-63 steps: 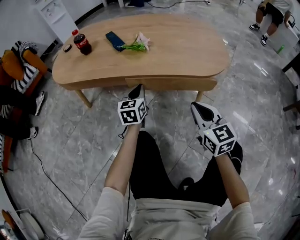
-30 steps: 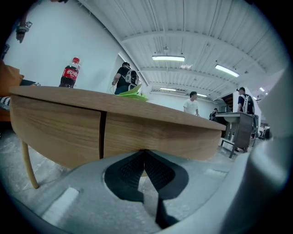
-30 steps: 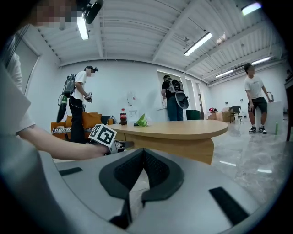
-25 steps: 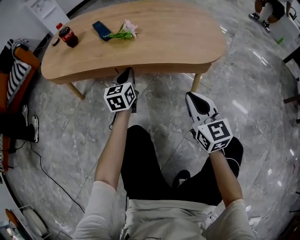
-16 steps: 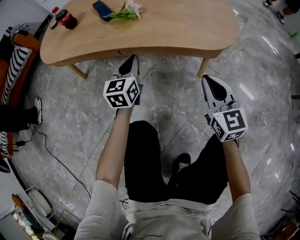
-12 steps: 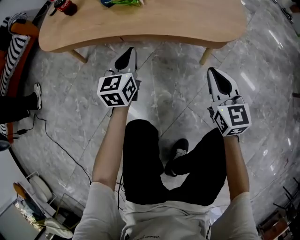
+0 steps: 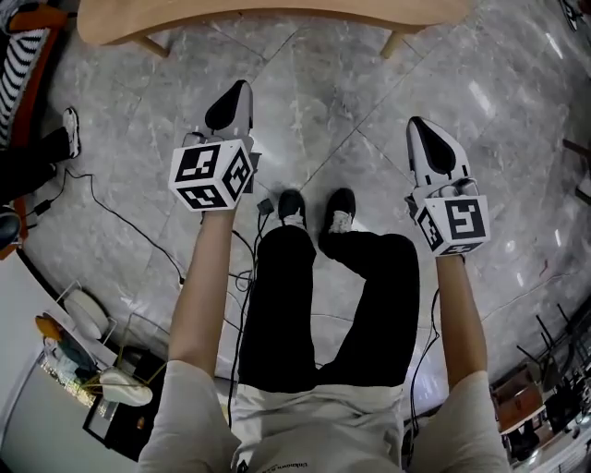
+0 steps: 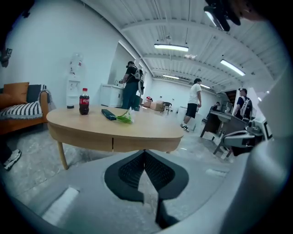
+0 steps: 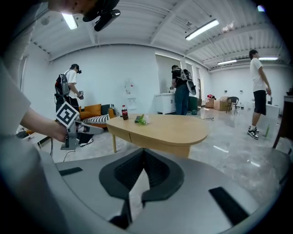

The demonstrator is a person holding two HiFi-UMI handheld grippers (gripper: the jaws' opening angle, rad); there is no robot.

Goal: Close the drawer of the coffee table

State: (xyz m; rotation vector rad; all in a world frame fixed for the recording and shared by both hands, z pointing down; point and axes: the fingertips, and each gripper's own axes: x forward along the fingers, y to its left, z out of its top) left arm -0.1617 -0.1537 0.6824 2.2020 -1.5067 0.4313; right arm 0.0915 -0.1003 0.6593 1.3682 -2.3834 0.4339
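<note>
The wooden coffee table [image 8: 137,130] stands a step ahead of me; only its near edge [image 7: 277,9] shows at the top of the head view. Its drawer front [image 8: 137,144] lies flush with the apron. On top are a cola bottle [image 8: 84,101], a dark phone [image 8: 109,114] and a flower [image 8: 124,118]. My left gripper [image 7: 235,88] and right gripper [image 7: 417,125] hang over the floor, clear of the table, both shut on nothing. In the right gripper view the table [image 9: 160,130] is ahead and the left gripper [image 9: 68,123] is at the left.
An orange sofa with a striped cushion [image 8: 20,109] stands left of the table. Cables [image 7: 111,212] trail over the marble floor by my feet [image 7: 314,211]. A person's legs [image 7: 37,157] are at the left. Several people [image 8: 194,103] stand beyond the table.
The drawer front, slightly out at first, went flush while the left gripper was at it. Both grippers then drew back from the table, and the view tipped down toward my feet.
</note>
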